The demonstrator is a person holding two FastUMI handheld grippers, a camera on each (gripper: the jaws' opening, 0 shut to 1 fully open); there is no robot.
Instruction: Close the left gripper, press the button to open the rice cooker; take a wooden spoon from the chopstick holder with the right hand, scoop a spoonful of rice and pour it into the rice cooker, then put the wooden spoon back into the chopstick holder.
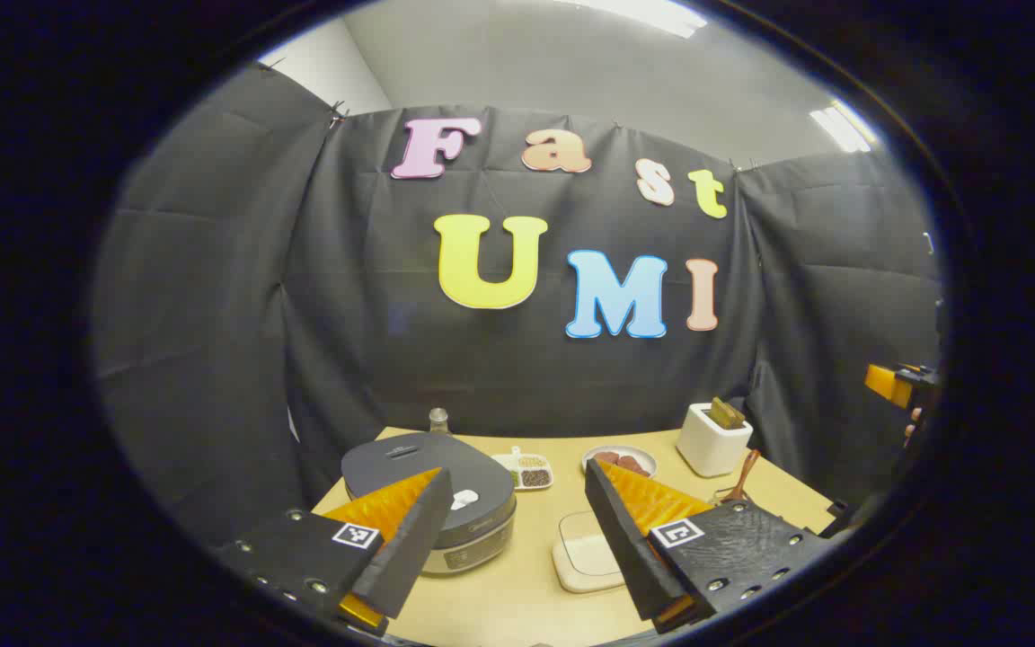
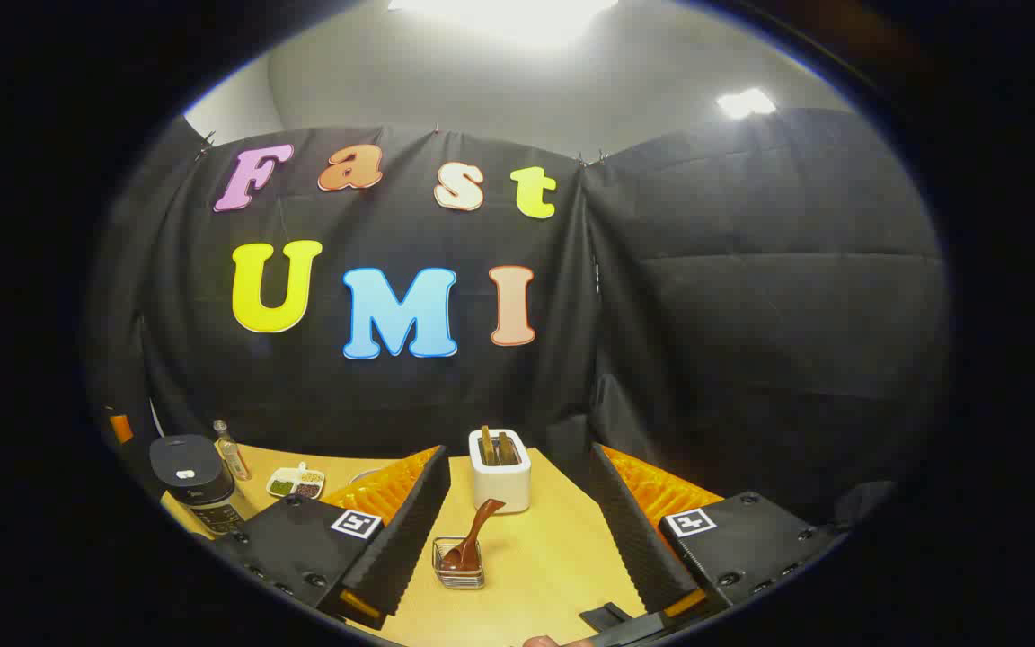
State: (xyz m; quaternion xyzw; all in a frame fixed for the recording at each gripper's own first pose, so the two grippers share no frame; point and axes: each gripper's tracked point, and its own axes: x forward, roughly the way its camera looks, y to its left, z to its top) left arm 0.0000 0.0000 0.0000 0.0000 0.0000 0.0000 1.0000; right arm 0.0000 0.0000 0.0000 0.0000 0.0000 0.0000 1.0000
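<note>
Both jaws gape wide, holding nothing, above the table (image 2: 562, 548).
Left gripper (image 1: 517, 503) hovers near the shut rice cooker (image 1: 459, 485), partly hiding it; right gripper (image 2: 517, 490) faces the wooden spoon (image 2: 473, 539) in its chopstick holder (image 2: 459, 566).

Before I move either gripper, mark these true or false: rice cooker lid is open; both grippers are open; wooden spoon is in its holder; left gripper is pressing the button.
1. The rice cooker lid is open. False: it is closed.
2. The left gripper and right gripper are open. True.
3. The wooden spoon stands in its wire holder. True.
4. The left gripper presses the button. False: it hangs open, apart from the button.
</note>
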